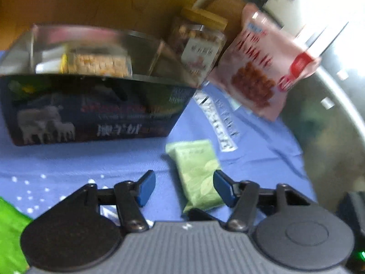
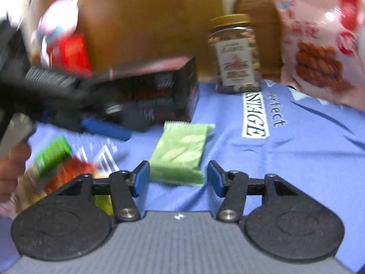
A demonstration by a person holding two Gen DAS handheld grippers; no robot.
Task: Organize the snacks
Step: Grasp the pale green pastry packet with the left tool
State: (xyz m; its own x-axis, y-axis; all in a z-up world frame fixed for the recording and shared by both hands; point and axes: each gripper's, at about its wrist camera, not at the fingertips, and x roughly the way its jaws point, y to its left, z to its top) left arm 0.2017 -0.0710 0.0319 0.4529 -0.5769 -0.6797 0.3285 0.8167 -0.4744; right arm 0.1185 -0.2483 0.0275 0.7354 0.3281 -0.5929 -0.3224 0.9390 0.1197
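A pale green snack packet (image 1: pixel 198 173) (image 2: pixel 180 153) lies on the blue cloth. My left gripper (image 1: pixel 184 188) is open, with the packet's near end by its right finger. My right gripper (image 2: pixel 178 178) is open, just in front of the packet's near edge. A dark open box (image 1: pixel 91 111) (image 2: pixel 164 91) with sheep printed on it holds a pack of biscuits (image 1: pixel 100 64). The left gripper's body (image 2: pixel 57 96) shows blurred in the right wrist view, by the box.
A jar of nuts (image 1: pixel 198 43) (image 2: pixel 235 54) with a gold lid and a pink snack bag (image 1: pixel 264 68) (image 2: pixel 319 45) stand behind. Green and red packets (image 2: pixel 57 164) lie at the left. A bright green packet (image 1: pixel 11 230) lies at the near left. The cloth's edge (image 1: pixel 303 159) drops off at the right.
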